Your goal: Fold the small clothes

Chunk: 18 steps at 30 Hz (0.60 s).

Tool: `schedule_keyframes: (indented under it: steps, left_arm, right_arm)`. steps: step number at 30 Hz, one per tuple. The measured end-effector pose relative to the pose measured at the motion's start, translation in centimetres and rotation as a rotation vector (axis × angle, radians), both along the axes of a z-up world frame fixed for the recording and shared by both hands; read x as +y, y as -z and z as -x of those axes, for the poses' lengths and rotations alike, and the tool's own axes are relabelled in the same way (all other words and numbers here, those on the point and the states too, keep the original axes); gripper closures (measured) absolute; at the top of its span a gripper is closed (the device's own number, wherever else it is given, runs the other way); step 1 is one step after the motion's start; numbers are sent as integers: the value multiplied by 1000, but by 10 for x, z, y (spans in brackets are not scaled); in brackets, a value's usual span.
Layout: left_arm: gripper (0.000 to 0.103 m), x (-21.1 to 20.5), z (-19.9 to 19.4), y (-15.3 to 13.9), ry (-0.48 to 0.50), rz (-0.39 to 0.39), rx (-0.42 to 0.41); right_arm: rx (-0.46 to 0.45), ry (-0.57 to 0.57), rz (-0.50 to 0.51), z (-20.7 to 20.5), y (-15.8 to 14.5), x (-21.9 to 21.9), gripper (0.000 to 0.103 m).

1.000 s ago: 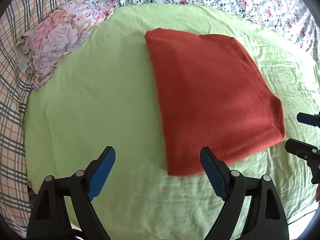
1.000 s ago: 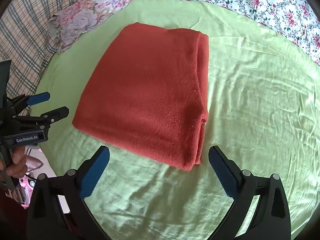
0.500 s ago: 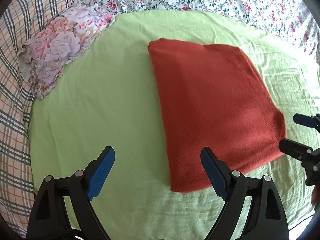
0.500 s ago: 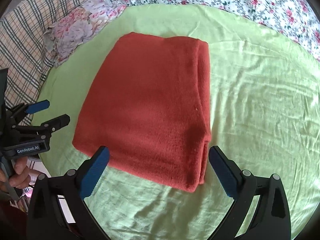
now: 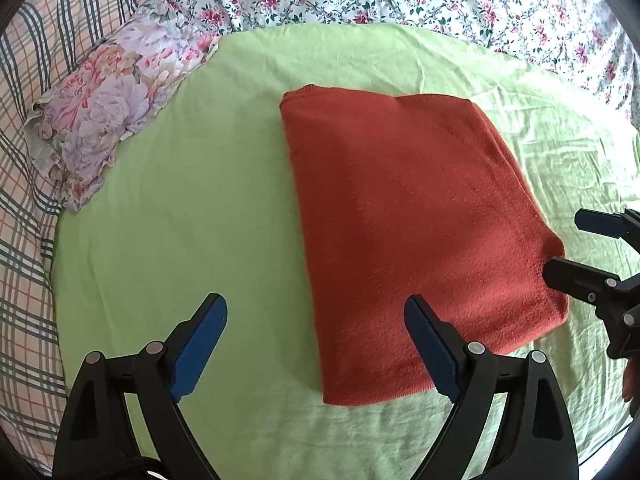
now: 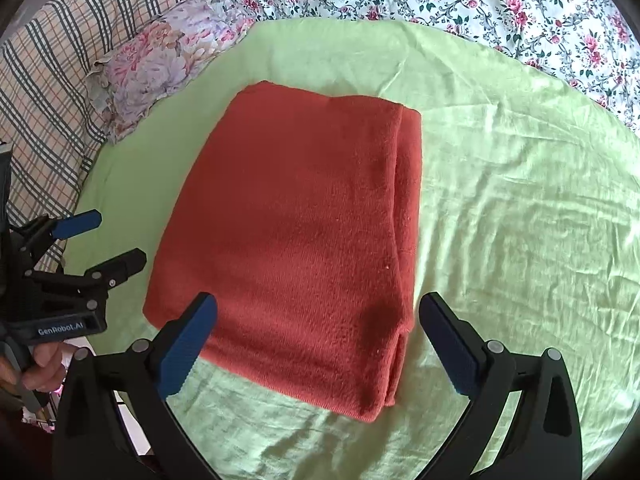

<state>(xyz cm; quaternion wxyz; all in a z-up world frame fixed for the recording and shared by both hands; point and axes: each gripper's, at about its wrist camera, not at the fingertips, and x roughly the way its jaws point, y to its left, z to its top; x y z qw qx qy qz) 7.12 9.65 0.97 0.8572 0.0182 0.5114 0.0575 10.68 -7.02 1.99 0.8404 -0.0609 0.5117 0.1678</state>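
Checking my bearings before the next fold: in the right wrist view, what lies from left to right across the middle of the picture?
Left gripper → red folded cloth → bare green sheet. The plaid and floral bedding sit farther back, so I leave them out of the order.

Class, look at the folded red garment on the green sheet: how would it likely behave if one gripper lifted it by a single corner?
The red garment would probably sag, being soft knit. Its stacked layers, visible along the right edge, would likely fall open. It seems unlikely to slip, since the fabric looks fuzzy; both the left gripper and right gripper are open.
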Motion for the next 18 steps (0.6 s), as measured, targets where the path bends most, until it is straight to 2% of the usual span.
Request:
schedule_keyframes:
  steps: [18]
  left_arm:
    - [12,-1,-12,2,-3,51,-24]
  right_arm:
    - [22,3,-24,-11,11,-2,2]
